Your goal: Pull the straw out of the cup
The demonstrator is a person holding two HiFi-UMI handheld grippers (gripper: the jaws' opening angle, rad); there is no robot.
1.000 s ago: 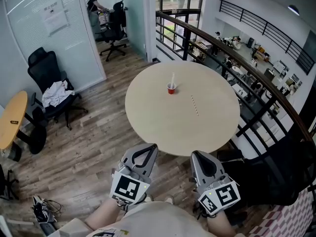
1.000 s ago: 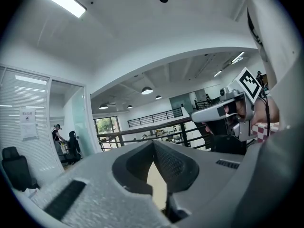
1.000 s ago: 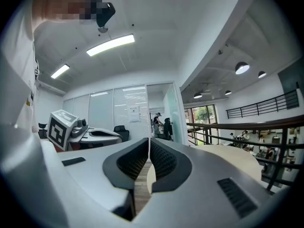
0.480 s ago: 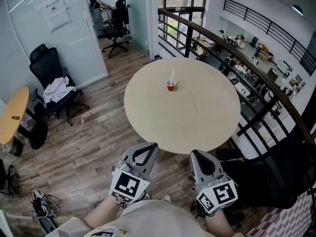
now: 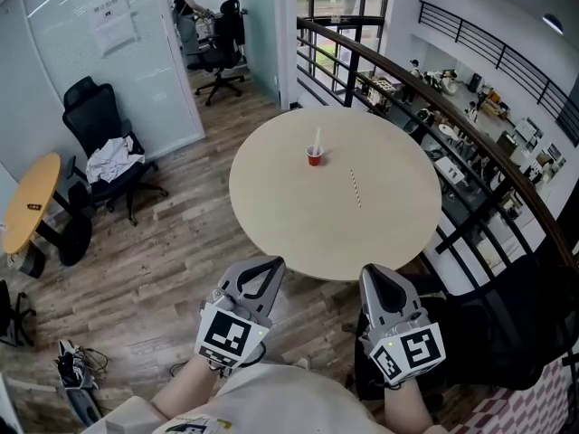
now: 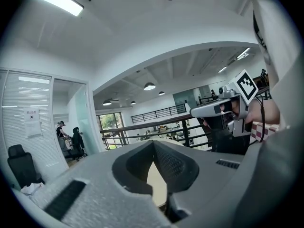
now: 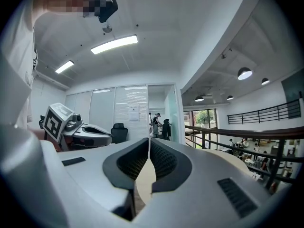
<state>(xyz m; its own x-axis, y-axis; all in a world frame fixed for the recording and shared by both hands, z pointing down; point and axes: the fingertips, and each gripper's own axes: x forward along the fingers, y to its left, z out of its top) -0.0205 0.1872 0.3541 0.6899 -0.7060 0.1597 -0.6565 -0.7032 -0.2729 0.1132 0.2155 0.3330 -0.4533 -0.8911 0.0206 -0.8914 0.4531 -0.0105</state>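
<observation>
The cup (image 5: 314, 158) stands a little beyond the centre of the round counter (image 5: 298, 233), with the straw (image 5: 317, 139) upright in it and leaning slightly. A loose straw (image 5: 355, 189) lies flat on the counter just to the right of the cup and nearer the person, apart from it. Between the counter's near rim and the cup the top lies open. Along the counter's far and right sides a curved dark railing (image 5: 425, 98) runs close to the rim, so that side is tight. The counter's left side opens onto the wooden floor (image 5: 172, 260). Well to the left of the counter are an office chair (image 5: 90, 120) with a pale cloth (image 5: 112, 164) heaped on its seat, a small oval table (image 5: 32, 204) and a glass wall (image 5: 118, 70). Far beyond the counter's left edge a person (image 5: 188, 5) stands by another chair. A bulky black thing (image 5: 507, 333), too dark to name, sits off the counter's near right rim, close beside the right hand-held gripper (image 5: 371, 273). That gripper and the left hand-held gripper (image 5: 275, 266) are held short of the counter's near rim, over the floor and side by side, both pointing toward the cup. Both are clenched, their tips pressed together, and they are well apart from cup and straw.
</observation>
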